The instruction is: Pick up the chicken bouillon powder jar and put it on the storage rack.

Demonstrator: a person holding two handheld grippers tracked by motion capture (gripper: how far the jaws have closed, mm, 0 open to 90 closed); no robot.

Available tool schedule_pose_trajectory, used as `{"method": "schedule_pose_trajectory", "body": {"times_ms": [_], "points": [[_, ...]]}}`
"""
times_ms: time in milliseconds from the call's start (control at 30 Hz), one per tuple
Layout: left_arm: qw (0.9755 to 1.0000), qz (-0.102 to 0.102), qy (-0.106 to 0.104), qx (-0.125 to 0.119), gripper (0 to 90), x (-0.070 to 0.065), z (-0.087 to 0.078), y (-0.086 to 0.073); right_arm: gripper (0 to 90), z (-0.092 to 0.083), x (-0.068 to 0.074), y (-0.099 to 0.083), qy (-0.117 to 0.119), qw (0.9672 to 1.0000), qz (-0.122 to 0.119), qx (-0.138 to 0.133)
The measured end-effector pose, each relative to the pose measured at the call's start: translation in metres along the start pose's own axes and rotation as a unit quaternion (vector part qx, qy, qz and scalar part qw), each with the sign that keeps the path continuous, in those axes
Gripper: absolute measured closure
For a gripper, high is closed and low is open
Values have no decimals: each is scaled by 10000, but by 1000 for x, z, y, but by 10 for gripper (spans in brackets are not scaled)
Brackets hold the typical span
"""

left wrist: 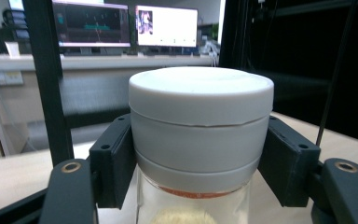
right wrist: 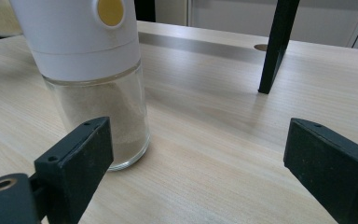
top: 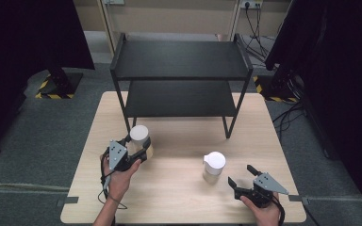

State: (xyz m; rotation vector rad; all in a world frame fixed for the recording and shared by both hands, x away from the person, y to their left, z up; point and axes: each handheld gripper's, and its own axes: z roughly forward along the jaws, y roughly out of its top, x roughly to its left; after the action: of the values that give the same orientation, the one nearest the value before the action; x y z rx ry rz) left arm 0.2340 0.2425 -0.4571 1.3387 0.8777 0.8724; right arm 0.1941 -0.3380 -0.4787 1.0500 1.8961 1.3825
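A: Where is the jar with the white cap [left wrist: 200, 126]?

B: Near the left side of the wooden table [top: 179, 197], just in front of the left front leg of the black shelf rack [top: 179, 61]. The left gripper [top: 133, 151] is clamped on it: in the left gripper view both black jaws press flat against the white cap from either side, above the clear glass, where pale contents show.

A: Is it upright?

B: Yes, cap on top. Whether its base touches the wood, I cannot tell.

A: And the other jar [top: 214, 165]?

B: It stands on the table right of centre, white top, glass body holding a pale powder, a yellow dot on its cap in the right gripper view.

A: The right gripper [top: 243, 178]?

B: Its jaws are spread wide with nothing between them, just beside that jar, near the table's front edge.
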Motion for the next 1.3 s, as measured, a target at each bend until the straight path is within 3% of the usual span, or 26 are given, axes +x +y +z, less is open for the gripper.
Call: {"method": "schedule_pose_trajectory", "body": {"times_ms": [567, 1300], "points": [[9987, 28, 88, -508, 338, -4, 2, 44, 84, -1, 1, -1, -17, 10000, 5, -20], [9947, 116, 365, -958, 339, -8, 23, 99, 82, -1, 0, -1, -24, 10000, 27, -39]]}}
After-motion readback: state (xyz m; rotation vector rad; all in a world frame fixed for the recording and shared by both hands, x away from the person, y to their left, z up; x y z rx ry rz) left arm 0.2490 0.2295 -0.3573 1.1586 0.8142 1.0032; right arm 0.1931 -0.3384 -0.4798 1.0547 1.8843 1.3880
